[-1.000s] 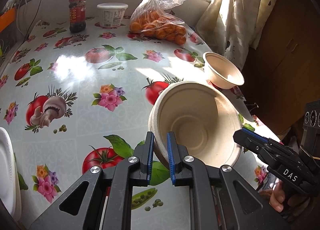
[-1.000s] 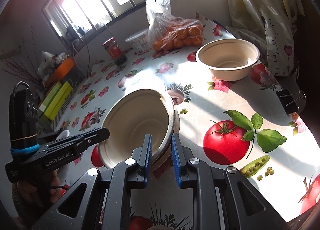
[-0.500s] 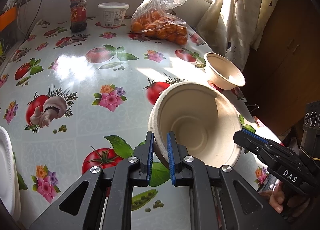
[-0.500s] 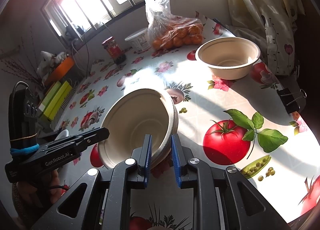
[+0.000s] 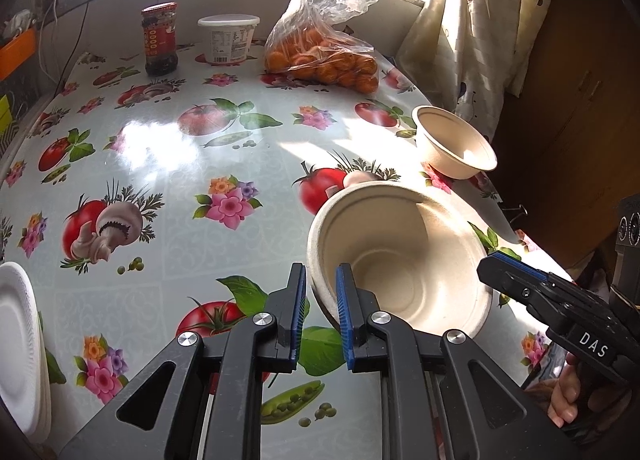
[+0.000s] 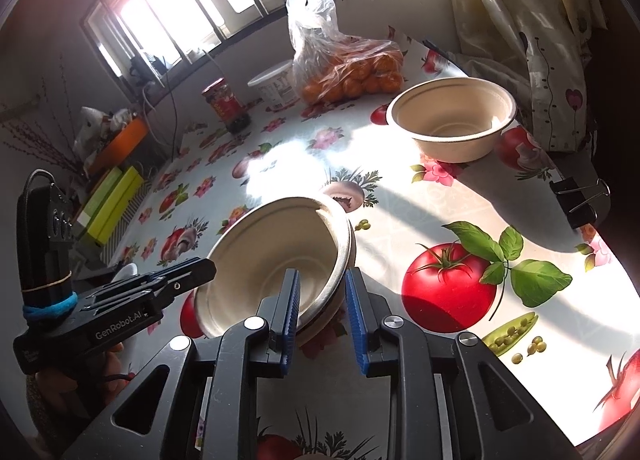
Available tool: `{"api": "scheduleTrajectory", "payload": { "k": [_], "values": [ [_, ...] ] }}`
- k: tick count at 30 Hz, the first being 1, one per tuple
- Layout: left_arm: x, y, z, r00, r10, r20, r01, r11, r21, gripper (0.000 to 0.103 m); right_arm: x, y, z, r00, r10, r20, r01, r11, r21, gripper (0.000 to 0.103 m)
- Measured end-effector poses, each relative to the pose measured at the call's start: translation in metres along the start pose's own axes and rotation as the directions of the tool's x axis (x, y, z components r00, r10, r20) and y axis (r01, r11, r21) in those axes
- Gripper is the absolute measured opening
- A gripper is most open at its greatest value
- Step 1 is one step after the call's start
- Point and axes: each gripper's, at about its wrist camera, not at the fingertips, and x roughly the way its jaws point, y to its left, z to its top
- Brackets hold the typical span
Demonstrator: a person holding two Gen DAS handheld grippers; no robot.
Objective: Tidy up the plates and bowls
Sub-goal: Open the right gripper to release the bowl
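Left tool [image 5: 321, 310] is gripping the near rim of the tilted paper bowl [image 5: 400, 260] over the surface [image 5: 160, 164]. Right tool [image 6: 322, 310] is opening, its pads straddling the opposite rim, the outer pad clear of it. Second bowl [image 6: 452, 120] is sitting apart, near the curtain.

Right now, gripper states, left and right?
Left gripper: closed on the tilted bowl rim.
Right gripper: jaws opening, same bowl's rim between them, not clamped.
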Motion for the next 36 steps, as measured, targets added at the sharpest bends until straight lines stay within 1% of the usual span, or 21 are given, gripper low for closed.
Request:
{"api": "scheduleTrajectory", "payload": {
  "k": [4,8,13,16,17,22,26,28,30,33,36],
  "values": [
    [-0.003,0.0,0.002,1.0,0.012,0.016,-0.012,1.0,-0.003,0.016,-0.001,-0.002,0.001,1.0,-0.002,0.006,0.002,1.0,0.004,0.031],
    [-0.008,-0.003,0.004,0.998,0.054,0.043,-0.055,0.998,0.018,0.016,-0.004,-0.003,0.003,1.0,-0.011,0.019,0.011,1.0,0.001,0.033],
    [-0.014,-0.013,0.009,0.992,0.094,0.086,-0.099,0.993,0.064,0.016,-0.01,-0.006,0.007,0.998,-0.039,0.04,0.04,0.999,-0.014,0.036],
    [-0.017,-0.024,0.014,0.986,0.12,0.118,-0.135,0.984,0.12,0.016,-0.018,-0.011,0.012,0.995,-0.067,0.067,0.069,0.997,-0.021,0.04],
    [-0.018,-0.028,0.016,0.985,0.118,0.125,-0.135,0.981,0.136,0.016,-0.021,-0.014,0.014,0.994,-0.077,0.078,0.079,0.997,-0.02,0.041],
    [-0.015,-0.042,0.032,0.989,0.071,0.132,-0.092,0.983,0.161,0.016,-0.036,-0.033,0.025,0.985,-0.127,0.12,0.127,0.992,0.009,0.042],
    [-0.01,-0.059,0.041,0.99,0.033,0.137,-0.059,0.979,0.193,0.016,-0.043,-0.049,0.031,0.976,-0.167,0.136,0.165,0.986,0.028,0.042],
    [-0.005,-0.066,0.046,0.992,0.019,0.125,-0.044,0.978,0.202,0.016,-0.045,-0.057,0.034,0.972,-0.19,0.141,0.186,0.982,0.037,0.042],
    [0.002,-0.072,0.052,0.994,-0.006,0.107,-0.015,0.981,0.194,0.016,-0.046,-0.064,0.039,0.969,-0.202,0.142,0.198,0.979,0.041,0.042],
    [0.01,-0.082,0.059,0.994,-0.012,0.107,-0.01,0.98,0.2,0.016,-0.048,-0.07,0.048,0.964,-0.218,0.155,0.216,0.976,0.028,0.042],
    [0.023,-0.09,0.069,0.996,-0.03,0.078,0.015,0.982,0.186,0.016,-0.049,-0.079,0.058,0.961,-0.225,0.164,0.223,0.974,0.031,0.042]
  ]
}}
